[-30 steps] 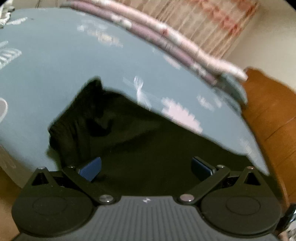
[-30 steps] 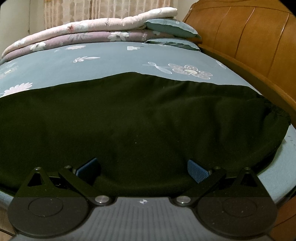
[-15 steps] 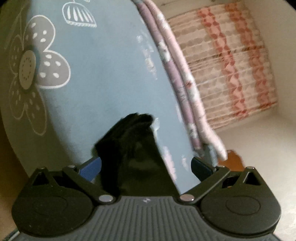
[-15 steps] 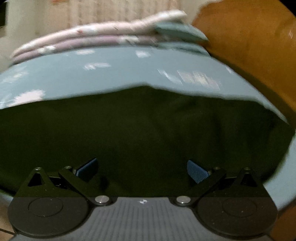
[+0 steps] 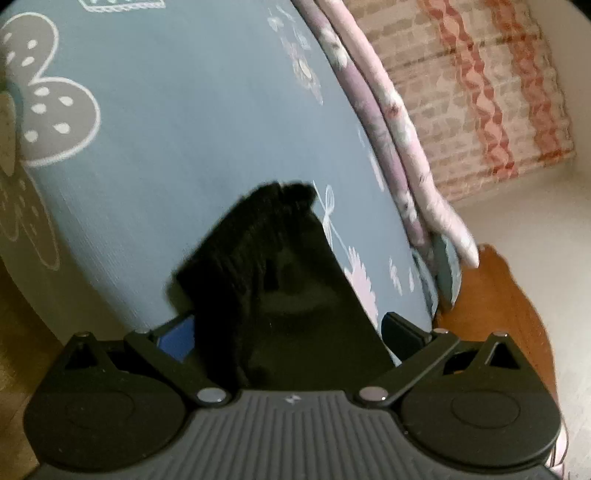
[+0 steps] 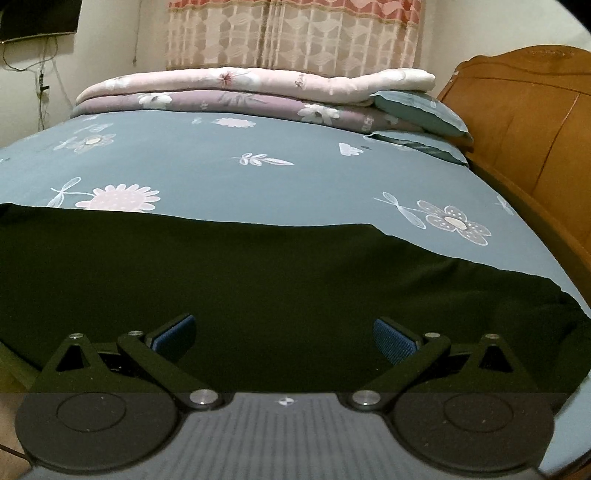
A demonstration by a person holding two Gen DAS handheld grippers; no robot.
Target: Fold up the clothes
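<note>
A black garment point(image 6: 258, 288) lies spread flat across the near part of a bed with a blue flowered sheet point(image 6: 221, 166). My right gripper point(image 6: 284, 334) stands open low over the garment's near edge, nothing between its fingers. In the tilted left wrist view the same black garment point(image 5: 280, 288) shows as a narrow bunched end with a ribbed edge. My left gripper point(image 5: 288, 328) is open, and that end of the cloth lies between its blue pads point(image 5: 181, 332) without being pinched.
Folded pink and purple quilts point(image 6: 240, 92) and two blue pillows point(image 6: 421, 110) lie at the far side of the bed. A wooden headboard point(image 6: 517, 122) rises on the right. A patterned curtain point(image 6: 288, 33) hangs behind.
The left gripper has rolled and swung toward the garment's end, so its view is now strongly tilted. The right gripper has risen a little, showing more of the sheet. Both stay open.
</note>
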